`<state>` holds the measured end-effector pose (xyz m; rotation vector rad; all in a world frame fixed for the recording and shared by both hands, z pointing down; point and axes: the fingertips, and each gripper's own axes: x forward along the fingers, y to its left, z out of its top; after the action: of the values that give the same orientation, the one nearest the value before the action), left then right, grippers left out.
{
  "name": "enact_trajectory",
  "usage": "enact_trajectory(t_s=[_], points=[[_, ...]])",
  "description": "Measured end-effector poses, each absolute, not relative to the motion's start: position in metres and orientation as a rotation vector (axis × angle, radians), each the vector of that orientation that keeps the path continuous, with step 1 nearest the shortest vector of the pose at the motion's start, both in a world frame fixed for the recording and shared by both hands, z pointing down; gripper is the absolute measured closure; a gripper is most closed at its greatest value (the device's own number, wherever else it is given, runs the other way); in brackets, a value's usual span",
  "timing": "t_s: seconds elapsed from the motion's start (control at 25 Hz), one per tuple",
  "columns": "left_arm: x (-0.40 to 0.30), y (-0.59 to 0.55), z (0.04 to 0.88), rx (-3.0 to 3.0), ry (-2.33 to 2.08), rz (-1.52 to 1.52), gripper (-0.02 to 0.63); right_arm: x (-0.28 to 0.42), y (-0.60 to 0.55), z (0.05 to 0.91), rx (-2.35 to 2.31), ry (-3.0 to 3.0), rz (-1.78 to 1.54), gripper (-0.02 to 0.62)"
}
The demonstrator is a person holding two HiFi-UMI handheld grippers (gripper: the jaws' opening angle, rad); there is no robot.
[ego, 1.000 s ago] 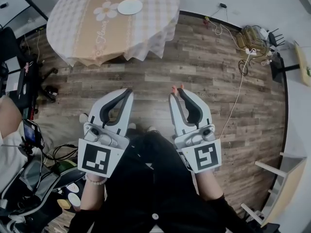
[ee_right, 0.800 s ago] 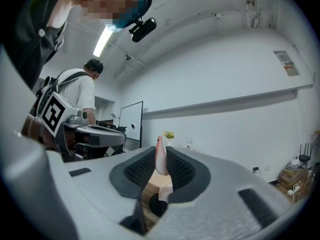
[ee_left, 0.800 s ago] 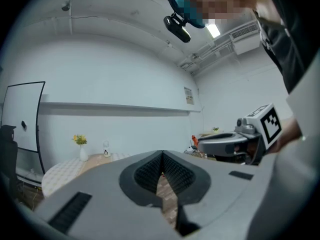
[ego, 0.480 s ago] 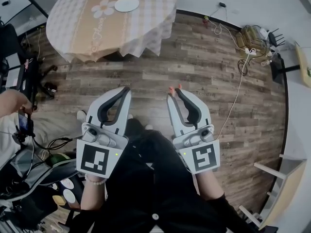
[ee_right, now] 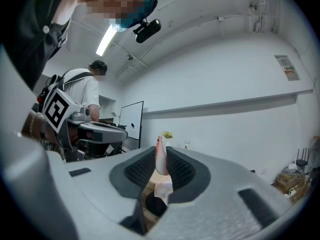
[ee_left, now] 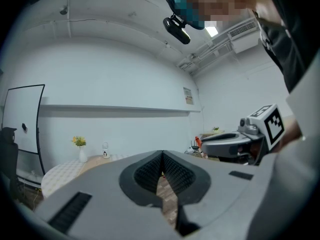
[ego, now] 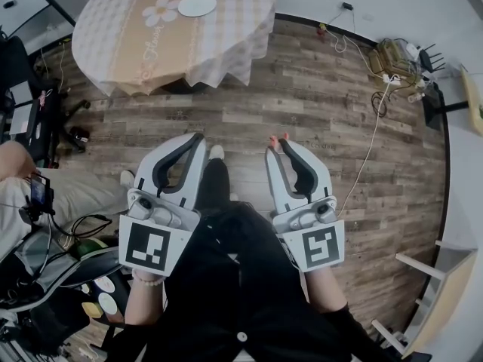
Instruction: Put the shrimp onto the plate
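Note:
A white plate [ego: 198, 4] lies on the round table with a checked, flower-print cloth [ego: 136, 44] at the far left of the head view. My right gripper [ego: 276, 143] is held over the wood floor, shut on a pink shrimp [ego: 272, 138] that pokes out past the fingertips. In the right gripper view the shrimp [ee_right: 160, 157] stands upright between the ribbed pads. My left gripper [ego: 198, 138] hovers beside it, shut with nothing in it [ee_left: 162, 156]. Both grippers are well short of the table.
Cables and a power strip [ego: 389, 65] lie on the floor at the far right. A seated person [ego: 19, 183] and office gear fill the left edge. A wooden frame [ego: 441, 274] stands at lower right. A small vase of flowers [ee_left: 79, 149] sits on the table.
My foot has stepped forward between the two grippers. The person at the left has shifted an arm. Both grippers keep their grip and their place in view.

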<state>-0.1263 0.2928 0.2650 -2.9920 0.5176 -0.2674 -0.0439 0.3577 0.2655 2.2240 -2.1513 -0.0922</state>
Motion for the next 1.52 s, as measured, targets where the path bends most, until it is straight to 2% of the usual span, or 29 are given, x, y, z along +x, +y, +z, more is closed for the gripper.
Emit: enact_trajectory(t_s=[0.6, 1.52], points=[[-0.096, 0.251, 0.266, -3.003, 0.485, -0.239, 0.606, -0.018, 0.318, 0.269, 2.221, -2.123, -0.073, 0.54], [-0.039, 0.106, 0.269, -3.028, 0.436, -0.25, 0.606, 0.038, 0.181, 0.271, 2.217, -2.059, -0.041, 0.54]])
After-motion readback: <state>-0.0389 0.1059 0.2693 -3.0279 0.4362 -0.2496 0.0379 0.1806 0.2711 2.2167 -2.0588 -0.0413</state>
